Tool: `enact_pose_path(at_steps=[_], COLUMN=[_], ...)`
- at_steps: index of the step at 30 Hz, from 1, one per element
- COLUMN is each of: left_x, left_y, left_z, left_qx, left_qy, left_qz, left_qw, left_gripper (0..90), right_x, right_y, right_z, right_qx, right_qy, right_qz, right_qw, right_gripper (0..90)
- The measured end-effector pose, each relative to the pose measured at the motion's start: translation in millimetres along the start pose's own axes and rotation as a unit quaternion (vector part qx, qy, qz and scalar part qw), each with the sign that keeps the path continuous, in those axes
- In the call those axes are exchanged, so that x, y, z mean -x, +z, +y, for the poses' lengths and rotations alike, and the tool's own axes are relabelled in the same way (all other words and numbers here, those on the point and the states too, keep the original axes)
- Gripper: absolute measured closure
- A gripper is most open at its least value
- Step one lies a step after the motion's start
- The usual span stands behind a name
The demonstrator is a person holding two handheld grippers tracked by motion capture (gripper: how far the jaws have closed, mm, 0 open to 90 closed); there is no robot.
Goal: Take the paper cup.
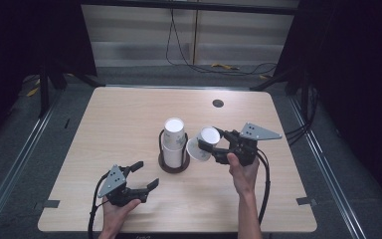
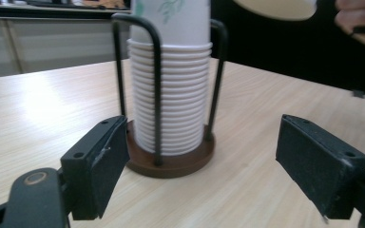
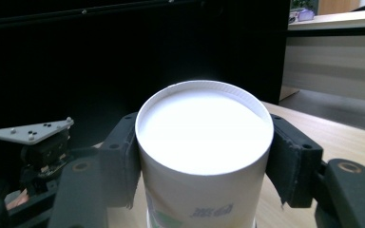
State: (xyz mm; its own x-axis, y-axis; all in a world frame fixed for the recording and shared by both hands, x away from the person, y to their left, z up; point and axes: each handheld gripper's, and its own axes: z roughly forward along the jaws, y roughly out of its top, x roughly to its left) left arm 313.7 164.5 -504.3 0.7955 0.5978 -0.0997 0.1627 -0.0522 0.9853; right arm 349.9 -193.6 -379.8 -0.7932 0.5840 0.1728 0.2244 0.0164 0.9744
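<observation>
Here, the paper cup is carrying a small blue printed mark low on its wall in the right gripper view, too blurred to read, with a bit of green print beside it. In the left gripper view, a green leaf pattern is showing on the top cup of the stack of cups; no words can be made out there.

The right claw is clamping the paper cup by its sides, one black pad pressing on each side of the wall, and the cup's white base is facing that claw's camera. In the high view the cup is lying tilted, its open mouth pointing down and left toward the cup holder, just beside the stack and above the bench. The right hand is gripping the claw from behind, forearm reaching in from the bottom edge and the claw pointing left.

The left claw is standing wide apart with nothing between its pads. It is pointing right and slightly away, toward the holder's brown base and black wire posts, which are sitting a short way ahead of it. The left hand is holding it low over the near part of the bench.
</observation>
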Motion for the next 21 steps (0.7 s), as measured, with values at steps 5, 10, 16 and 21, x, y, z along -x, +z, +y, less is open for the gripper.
enact_pose_path(at_steps=[5, 10, 16, 21], left_x=[6.6, 9.4, 9.0, 11.7], left_y=[1.8, 2.1, 4.4, 7.9], left_z=[6.4, 11.3, 11.5, 12.7], left_qx=[-0.006, -0.011, -0.014, -0.017], left_qy=[-0.001, 0.009, 0.000, 0.010], left_qz=[-0.020, -0.032, -0.043, -0.053], left_qw=[0.9998, 0.9994, 0.9990, 0.9984], left_gripper=[17.9, 19.2, 20.0, 21.8], right_x=[-2.2, -3.3, -6.2, -8.9], right_y=[-1.1, -1.9, -0.7, 2.5], right_z=[-10.1, -21.6, -35.7, -48.4], right_qx=[-0.005, -0.006, -0.013, -0.017], right_qy=[0.003, 0.008, 0.012, 0.018], right_qz=[0.007, 0.017, 0.033, 0.044], right_qw=[1.0000, 0.9998, 0.9993, 0.9987], right_gripper=[36.1, 36.1, 36.1, 36.1])
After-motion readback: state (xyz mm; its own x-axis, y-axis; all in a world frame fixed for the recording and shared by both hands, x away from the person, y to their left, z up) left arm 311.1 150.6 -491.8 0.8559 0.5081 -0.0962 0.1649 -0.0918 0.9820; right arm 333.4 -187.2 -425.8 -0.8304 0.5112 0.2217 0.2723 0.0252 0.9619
